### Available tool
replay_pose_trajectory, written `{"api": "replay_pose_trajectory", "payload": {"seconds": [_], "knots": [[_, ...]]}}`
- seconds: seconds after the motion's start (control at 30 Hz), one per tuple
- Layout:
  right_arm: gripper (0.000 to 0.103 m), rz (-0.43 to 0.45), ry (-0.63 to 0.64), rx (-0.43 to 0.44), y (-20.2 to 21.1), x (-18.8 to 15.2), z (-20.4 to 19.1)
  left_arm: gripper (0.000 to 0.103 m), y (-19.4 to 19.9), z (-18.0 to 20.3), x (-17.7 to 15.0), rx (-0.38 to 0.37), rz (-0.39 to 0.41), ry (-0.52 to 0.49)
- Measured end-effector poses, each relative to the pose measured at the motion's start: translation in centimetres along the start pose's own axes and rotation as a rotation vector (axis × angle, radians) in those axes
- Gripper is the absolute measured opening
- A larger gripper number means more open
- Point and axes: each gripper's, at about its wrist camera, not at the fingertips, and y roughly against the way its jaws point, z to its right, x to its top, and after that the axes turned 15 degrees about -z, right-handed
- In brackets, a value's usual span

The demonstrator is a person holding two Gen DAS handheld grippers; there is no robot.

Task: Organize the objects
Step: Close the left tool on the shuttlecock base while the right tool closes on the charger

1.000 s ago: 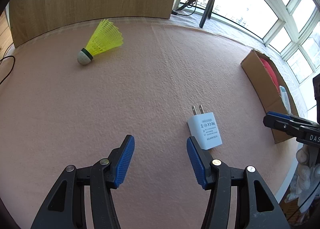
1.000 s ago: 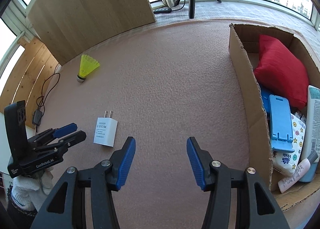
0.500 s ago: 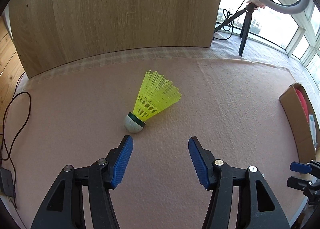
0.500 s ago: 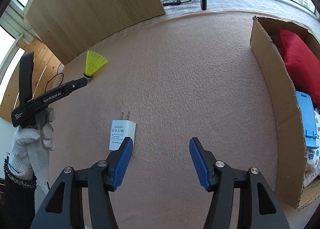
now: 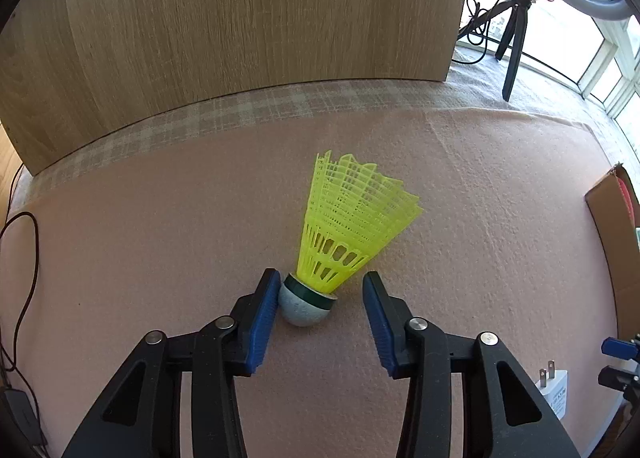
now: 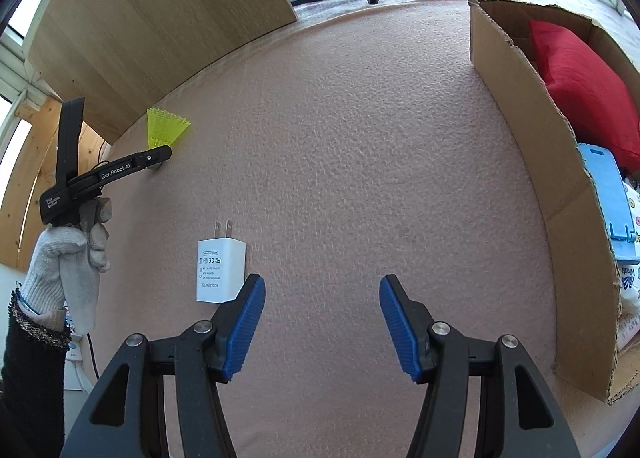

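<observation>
Yellow shuttlecock (image 5: 344, 234), lying on the pink mat (image 5: 160, 258), cork between the spread left gripper (image 5: 320, 314) and seemingly touching one pad: close squarely on cork, not skirt; right gripper (image 6: 322, 322) spread, empty, beside the white charger (image 6: 220, 270).

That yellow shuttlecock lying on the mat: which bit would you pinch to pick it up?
Probably the rounded cork head of the shuttlecock, squeezed from its two sides. It looks solid, while the mesh skirt looks flimsy. The left gripper already straddles the head from the cork end.
</observation>
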Motion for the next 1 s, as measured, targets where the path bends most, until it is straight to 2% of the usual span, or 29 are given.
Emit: {"api": "replay_pose_trajectory", "payload": {"seconds": [0.07, 0.23, 0.4, 0.67, 1.0], "knots": [[0.056, -0.002, 0.000, -0.001, -0.1, 0.1, 0.0, 0.031, -0.2, 0.0, -0.1, -0.012, -0.002, 0.007], [0.056, -0.009, 0.020, 0.000, -0.3, 0.3, -0.5, 0.030, -0.2, 0.0, -0.5, -0.027, 0.004, 0.024], [0.056, -0.021, 0.047, 0.000, -0.6, 0.9, -1.2, 0.030, -0.1, 1.0, -2.6, -0.024, 0.006, 0.027], [0.056, -0.026, 0.084, -0.004, -0.9, 0.9, -2.2, 0.030, 1.1, 1.5, -8.2, -0.075, 0.016, 0.100], [0.056, -0.045, 0.137, 0.005, -1.4, 0.0, -3.5, 0.031, 3.1, 3.7, -15.6, -0.135, -0.016, 0.118]]}}
